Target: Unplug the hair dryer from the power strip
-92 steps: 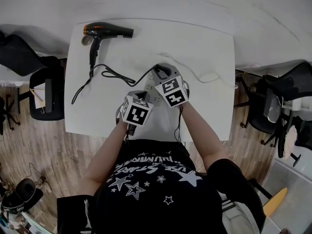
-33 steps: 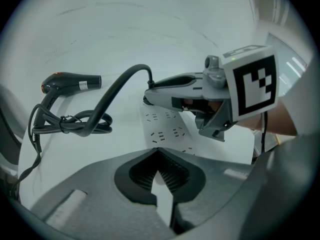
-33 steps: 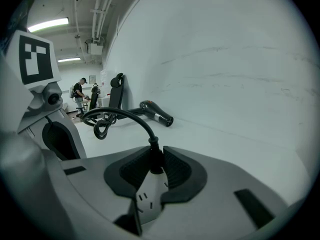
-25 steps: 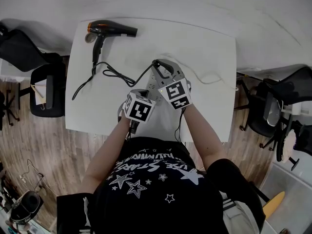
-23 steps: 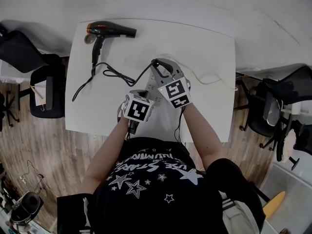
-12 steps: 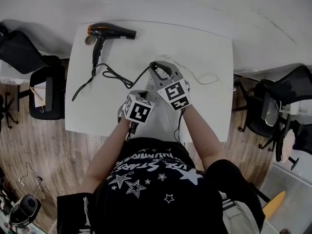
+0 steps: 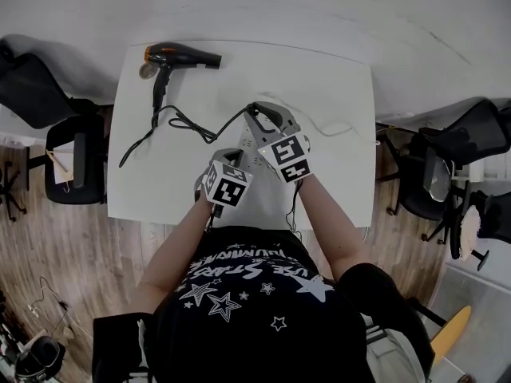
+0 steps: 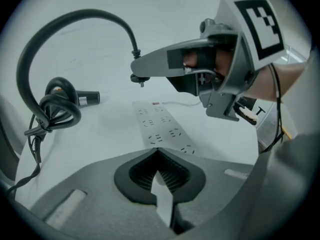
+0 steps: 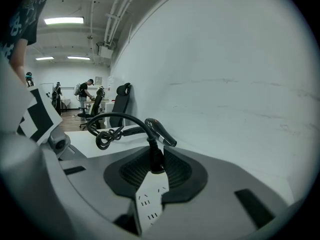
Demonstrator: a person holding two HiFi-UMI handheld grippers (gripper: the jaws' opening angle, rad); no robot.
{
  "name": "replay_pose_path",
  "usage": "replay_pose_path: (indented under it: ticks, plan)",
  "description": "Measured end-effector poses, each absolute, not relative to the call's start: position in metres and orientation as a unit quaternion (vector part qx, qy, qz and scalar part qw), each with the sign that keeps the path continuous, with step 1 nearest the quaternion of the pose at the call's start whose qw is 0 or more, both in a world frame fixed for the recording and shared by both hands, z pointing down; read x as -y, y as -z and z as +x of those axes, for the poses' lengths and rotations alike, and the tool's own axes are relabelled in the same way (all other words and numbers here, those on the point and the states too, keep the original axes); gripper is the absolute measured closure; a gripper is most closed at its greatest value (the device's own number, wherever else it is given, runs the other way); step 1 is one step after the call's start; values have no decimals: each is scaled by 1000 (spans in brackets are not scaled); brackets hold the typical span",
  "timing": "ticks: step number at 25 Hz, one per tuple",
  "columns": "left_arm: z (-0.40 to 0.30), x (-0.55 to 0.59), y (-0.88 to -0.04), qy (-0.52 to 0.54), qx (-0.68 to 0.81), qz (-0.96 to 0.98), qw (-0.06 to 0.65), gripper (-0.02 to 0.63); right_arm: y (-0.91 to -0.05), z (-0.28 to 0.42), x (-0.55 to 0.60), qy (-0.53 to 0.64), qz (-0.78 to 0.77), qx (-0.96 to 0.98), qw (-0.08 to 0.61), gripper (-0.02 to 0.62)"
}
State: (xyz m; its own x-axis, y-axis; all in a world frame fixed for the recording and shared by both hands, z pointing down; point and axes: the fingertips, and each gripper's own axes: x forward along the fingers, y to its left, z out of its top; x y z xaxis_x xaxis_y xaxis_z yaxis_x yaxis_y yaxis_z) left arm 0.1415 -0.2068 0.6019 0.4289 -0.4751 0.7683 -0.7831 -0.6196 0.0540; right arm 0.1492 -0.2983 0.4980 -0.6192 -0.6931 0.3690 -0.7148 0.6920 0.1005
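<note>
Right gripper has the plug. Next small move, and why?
Probably carry the plug sideways off the power strip and lower it to the table: the right gripper is shut on it, and its prongs hang clear above the sockets.

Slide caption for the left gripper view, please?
Right gripper holds the black plug above the white rectangular power strip.

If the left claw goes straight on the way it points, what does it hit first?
Probably the power strip, flat on the table just ahead; the right claw sits higher, likely clear.
</note>
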Motion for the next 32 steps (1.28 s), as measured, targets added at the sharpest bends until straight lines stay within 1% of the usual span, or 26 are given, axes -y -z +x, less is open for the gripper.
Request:
replay_pose_path:
  ticks: [2,5,13,20,28,32]
  plan:
    - [141,205,-601,-368,383,826,189,603,-495,148,296,-26,396,897,195,508]
    - [137,203,-597,-354,386,831,187,603,-490,143,291,-22,401,894,198,508]
    - [120,191,-548,-289,362,871,164,603,-474,133,279,-28,429,883,190,508]
    - [74,171,-527,-242,371,881,165,603,-474,110,266,-37,448,872,193,508]
    - [14,161,-519,-207,380,883,182,603,-491,83,255,-56,469,857,207,508]
    - [-8,158,-522,-205,377,884,185,603,-507,75,253,-62,478,844,234,508]
